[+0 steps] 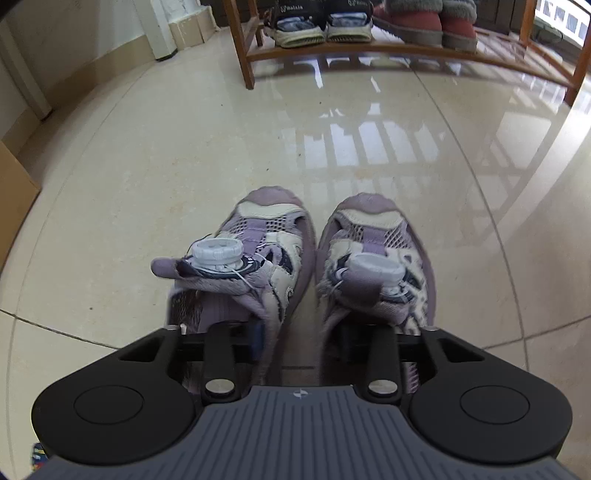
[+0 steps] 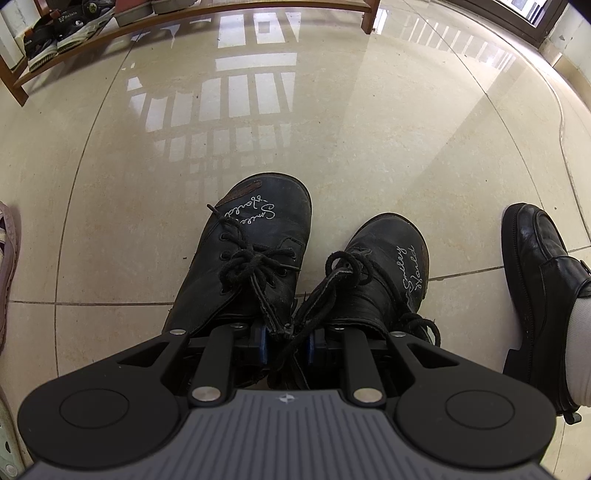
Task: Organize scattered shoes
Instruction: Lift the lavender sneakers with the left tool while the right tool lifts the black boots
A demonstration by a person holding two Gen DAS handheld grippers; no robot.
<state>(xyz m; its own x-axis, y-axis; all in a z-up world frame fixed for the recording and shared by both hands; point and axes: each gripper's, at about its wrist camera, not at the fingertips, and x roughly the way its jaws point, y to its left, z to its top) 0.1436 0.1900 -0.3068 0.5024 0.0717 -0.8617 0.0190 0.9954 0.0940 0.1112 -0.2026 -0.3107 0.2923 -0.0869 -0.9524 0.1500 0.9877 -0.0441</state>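
Two pairs of shoes gripped on the tiled floor (image 1: pixel 184 147).

Left gripper (image 1: pixel 301 343) jaws pinch the inner collars of the purple sneakers (image 1: pixel 275 251) together; wooden rack (image 1: pixel 369 48) at 12 o'clock. Right gripper (image 2: pixel 286 341) jaws clamp the black boots (image 2: pixel 258 258) at their inner collars; a person's black shoe (image 2: pixel 535 266) stands at 3 o'clock.

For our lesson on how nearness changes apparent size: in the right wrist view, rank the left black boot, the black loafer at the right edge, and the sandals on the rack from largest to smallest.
1. Left black boot
2. Black loafer, partly cut off
3. Sandals, far away, so they only look smallest
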